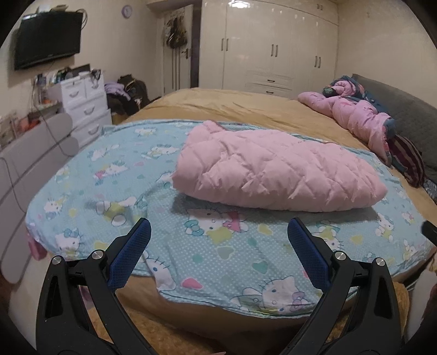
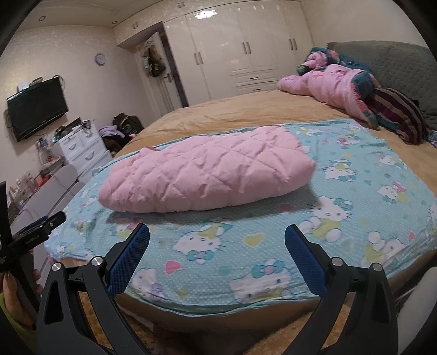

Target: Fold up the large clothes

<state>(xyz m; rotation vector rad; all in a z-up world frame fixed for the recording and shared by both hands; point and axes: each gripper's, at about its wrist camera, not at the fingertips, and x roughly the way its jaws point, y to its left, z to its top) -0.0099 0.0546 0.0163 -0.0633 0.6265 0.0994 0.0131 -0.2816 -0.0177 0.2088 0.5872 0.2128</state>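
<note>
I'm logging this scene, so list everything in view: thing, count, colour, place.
jacket: 1, pink quilted, folded on the sheet
sheet: 1, light blue cartoon print, over the bed's near end
bed: 1, tan cover, fills the middle
bedding pile: 1, pink and dark, at the headboard
headboard: 1, grey, far right
wardrobe: 1, white, back wall
TV: 1, black, on the left wall
drawers: 1 unit, white, under the TV
clock: 1, purple, high on the wall
left gripper: black, blue pads, open, empty
right gripper: same, open, empty
hand: 1, holds the left gripper
</note>
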